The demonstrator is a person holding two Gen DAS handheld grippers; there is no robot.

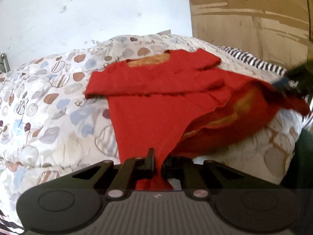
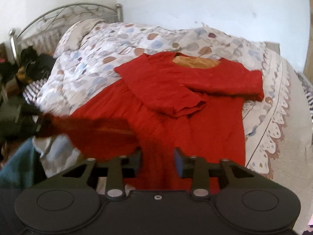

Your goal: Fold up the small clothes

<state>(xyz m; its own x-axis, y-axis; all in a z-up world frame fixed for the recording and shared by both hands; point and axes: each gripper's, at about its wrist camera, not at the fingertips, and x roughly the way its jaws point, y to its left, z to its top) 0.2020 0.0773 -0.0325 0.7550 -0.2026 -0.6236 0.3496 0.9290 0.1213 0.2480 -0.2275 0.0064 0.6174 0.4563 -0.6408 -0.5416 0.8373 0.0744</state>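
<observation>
A bed (image 2: 273, 117) covered by a white quilt (image 2: 117, 45) printed with brown, blue and grey rounds fills the room's middle. A curved metal headboard (image 2: 58, 13) with knobbed posts rises at the far left, a pillow (image 2: 78, 31) lying just below it. The pale blue-white wall (image 2: 195, 4) behind is flecked with small marks. A brown cardboard sheet (image 1: 250, 15) with torn patches stands at the far right. Dark clothes (image 2: 33, 62) are heaped left of the bed, beside a black-and-white striped cloth (image 2: 32, 92). Soft daylight falls evenly.
</observation>
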